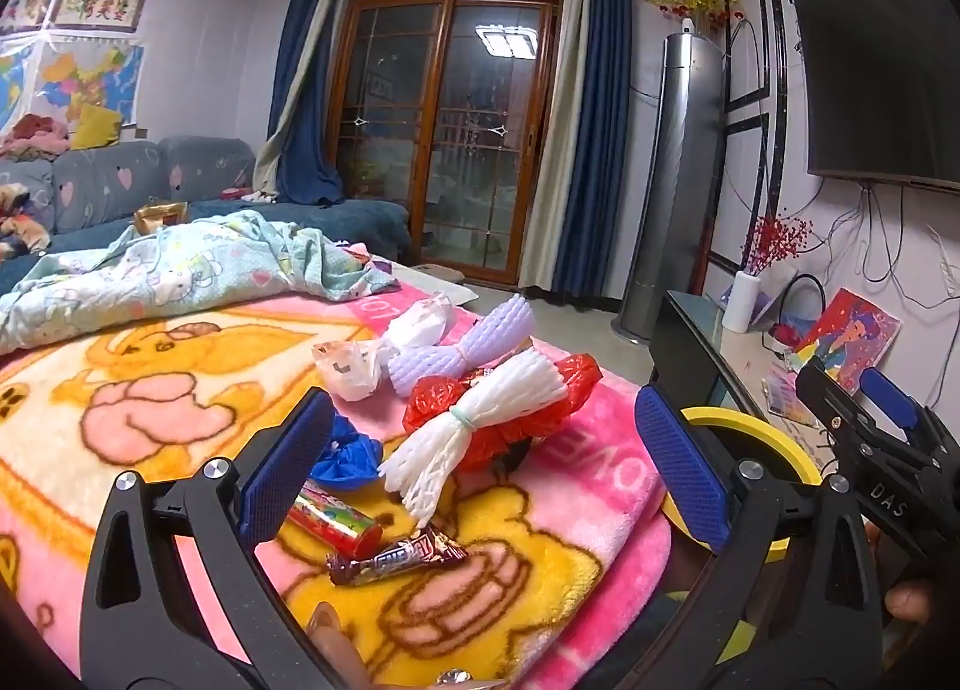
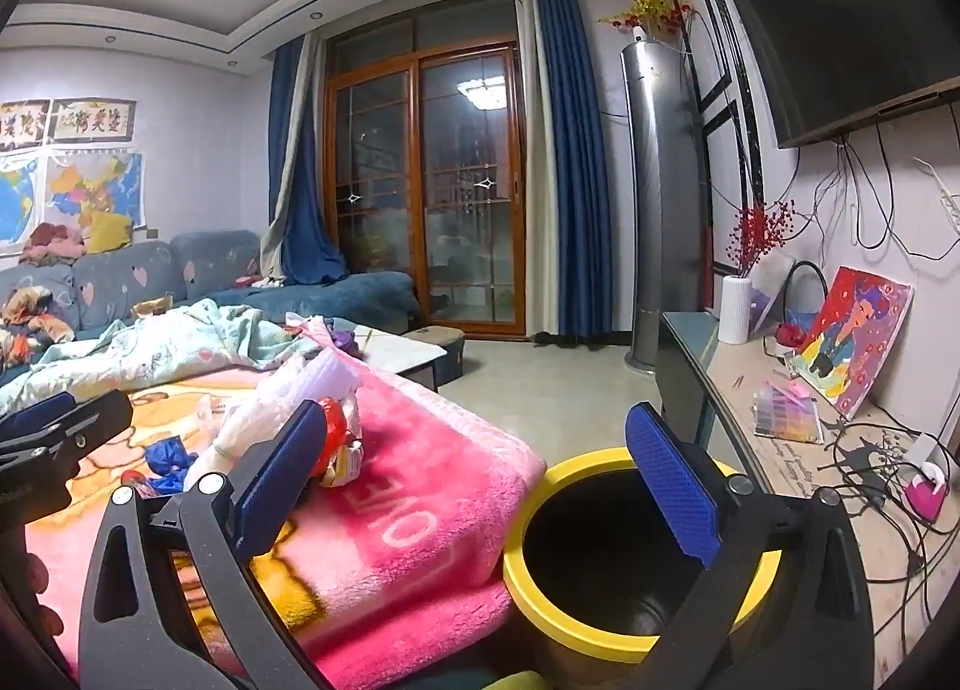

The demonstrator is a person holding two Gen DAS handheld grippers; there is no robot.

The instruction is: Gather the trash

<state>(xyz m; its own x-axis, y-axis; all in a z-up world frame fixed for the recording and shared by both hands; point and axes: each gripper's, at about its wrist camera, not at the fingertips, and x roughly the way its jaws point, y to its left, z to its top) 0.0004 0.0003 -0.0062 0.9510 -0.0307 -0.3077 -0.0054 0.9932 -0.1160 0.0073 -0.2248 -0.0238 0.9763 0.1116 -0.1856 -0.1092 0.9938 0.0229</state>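
Trash: wrappers [image 1: 396, 557], foam nets [image 1: 474, 426], a red bag [image 1: 528, 414] and a blue scrap [image 1: 345, 453] are strewn on the blanket [image 1: 180, 390].
Bin [image 2: 606, 558]: set just right of the blanket, its mouth open.
Left claw [image 1: 480, 468]: held wide open over the blanket, nothing gripped.
Right claw [image 2: 480, 486]: held wide open above the bin's rim, nothing gripped.

Blanket [image 1: 180, 390] bears the wrappers: candy bar [image 1: 396, 558] nearest, foam net [image 1: 474, 426] behind it on a plastic bag [image 1: 438, 396]; bin [image 2: 600, 558] stands right of the blanket (television [image 1: 882, 66] above).
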